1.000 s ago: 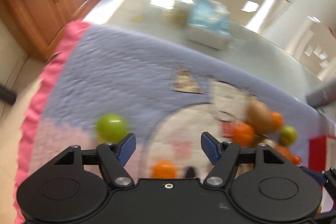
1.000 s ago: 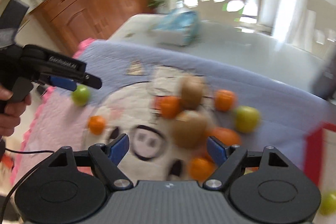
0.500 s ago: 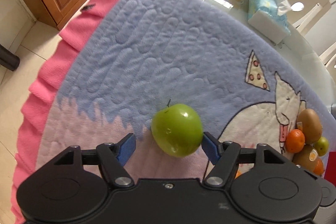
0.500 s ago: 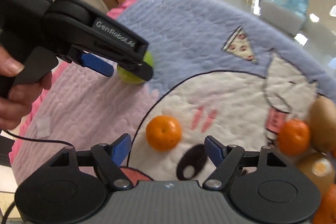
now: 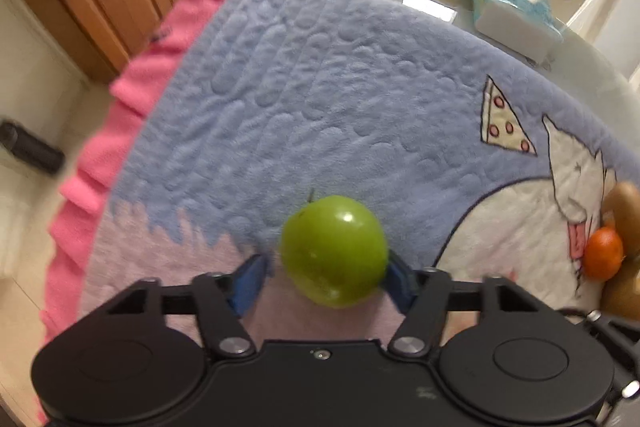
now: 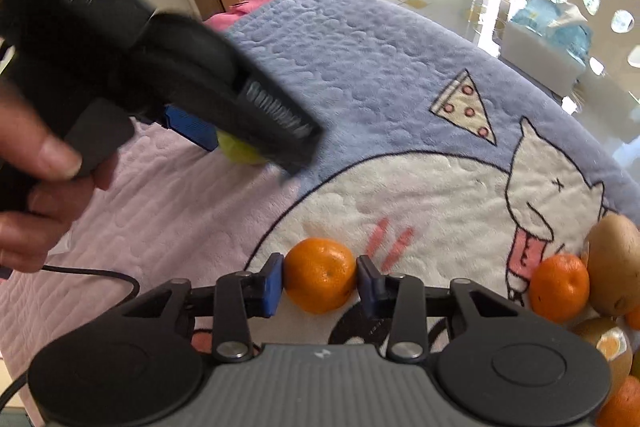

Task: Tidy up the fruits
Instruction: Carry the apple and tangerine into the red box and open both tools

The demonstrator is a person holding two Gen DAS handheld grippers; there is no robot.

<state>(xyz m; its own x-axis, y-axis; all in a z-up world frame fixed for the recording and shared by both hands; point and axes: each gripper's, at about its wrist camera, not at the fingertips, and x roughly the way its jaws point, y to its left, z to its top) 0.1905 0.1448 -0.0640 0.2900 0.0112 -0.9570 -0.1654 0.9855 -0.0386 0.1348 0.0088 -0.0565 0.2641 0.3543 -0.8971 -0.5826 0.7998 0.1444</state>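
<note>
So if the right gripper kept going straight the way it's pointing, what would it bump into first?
The round orange mandarin already sits between the closing right gripper fingers; past that, probably the fleecy cartoon blanket underneath.

Green apple [image 5: 334, 251], orange mandarin [image 6: 320, 275], lilac cartoon-print blanket [image 5: 320, 87] with pink frill

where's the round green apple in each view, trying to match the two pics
Left wrist: the round green apple sits low centre, between the left gripper's closing blue fingers.
Right wrist: left of centre, mostly hidden behind that black gripper, a green sliver.
Shared landmark: the pizza-slice drawing on the blanket.
</note>
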